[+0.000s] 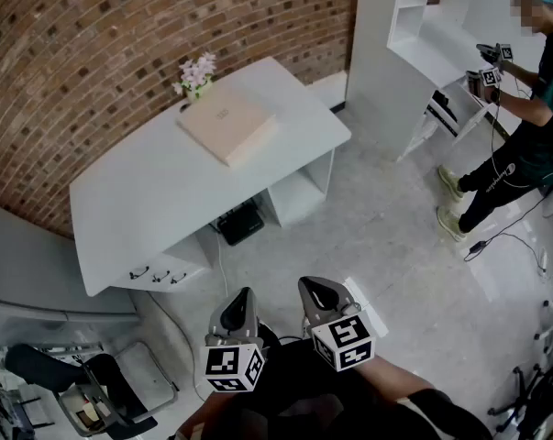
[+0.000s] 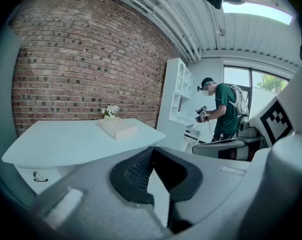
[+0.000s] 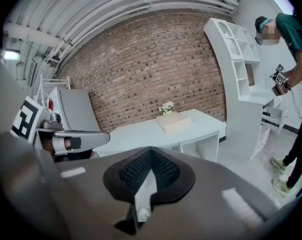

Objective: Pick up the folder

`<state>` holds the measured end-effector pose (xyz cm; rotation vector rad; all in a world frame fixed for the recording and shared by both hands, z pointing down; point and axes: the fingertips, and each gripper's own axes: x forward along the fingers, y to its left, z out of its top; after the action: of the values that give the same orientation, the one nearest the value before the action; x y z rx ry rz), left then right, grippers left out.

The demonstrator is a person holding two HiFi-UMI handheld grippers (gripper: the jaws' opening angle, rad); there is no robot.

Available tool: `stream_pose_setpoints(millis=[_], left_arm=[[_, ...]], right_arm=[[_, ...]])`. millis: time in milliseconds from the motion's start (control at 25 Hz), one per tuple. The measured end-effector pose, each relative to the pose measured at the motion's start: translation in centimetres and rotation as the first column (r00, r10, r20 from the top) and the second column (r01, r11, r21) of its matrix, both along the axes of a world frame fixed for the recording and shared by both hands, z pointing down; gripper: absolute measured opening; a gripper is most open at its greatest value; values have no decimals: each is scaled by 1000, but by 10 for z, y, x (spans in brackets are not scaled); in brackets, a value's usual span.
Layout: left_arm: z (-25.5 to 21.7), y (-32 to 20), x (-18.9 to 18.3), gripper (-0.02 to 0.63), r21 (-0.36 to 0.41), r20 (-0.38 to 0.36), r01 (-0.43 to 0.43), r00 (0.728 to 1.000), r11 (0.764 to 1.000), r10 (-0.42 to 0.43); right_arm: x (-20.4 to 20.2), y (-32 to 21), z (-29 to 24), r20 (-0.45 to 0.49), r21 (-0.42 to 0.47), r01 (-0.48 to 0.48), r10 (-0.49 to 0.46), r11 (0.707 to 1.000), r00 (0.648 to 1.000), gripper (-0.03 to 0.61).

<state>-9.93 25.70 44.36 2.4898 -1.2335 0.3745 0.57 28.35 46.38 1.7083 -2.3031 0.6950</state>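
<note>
The folder (image 1: 227,125) is a thick beige slab lying flat on the far part of a white desk (image 1: 148,200). It also shows as the folder (image 2: 118,127) in the left gripper view and the folder (image 3: 177,121) in the right gripper view. My left gripper (image 1: 240,302) and right gripper (image 1: 315,291) hang side by side near the bottom of the head view, well short of the desk. Both are shut with nothing between the jaws. The left gripper (image 2: 152,156) and the right gripper (image 3: 149,160) both point toward the desk.
A small pot of pale flowers (image 1: 196,74) stands behind the folder by the brick wall. A person (image 1: 519,126) with grippers stands at a white shelf unit (image 1: 414,44) on the right. A black box (image 1: 240,222) sits under the desk. Cluttered gear (image 1: 83,397) lies at lower left.
</note>
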Motion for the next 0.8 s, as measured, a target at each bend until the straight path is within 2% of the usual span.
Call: stream_pose_setpoints(millis=[520, 800], left_arm=[[-5, 4, 9, 3, 10, 3, 0, 1000, 1000, 0], [-11, 5, 13, 3, 22, 12, -6, 1000, 1000, 6]], right_arm=[[10, 4, -6, 22, 11, -9, 8, 1000, 1000, 0], [15, 3, -10, 88, 20, -24, 23, 1000, 996, 0]])
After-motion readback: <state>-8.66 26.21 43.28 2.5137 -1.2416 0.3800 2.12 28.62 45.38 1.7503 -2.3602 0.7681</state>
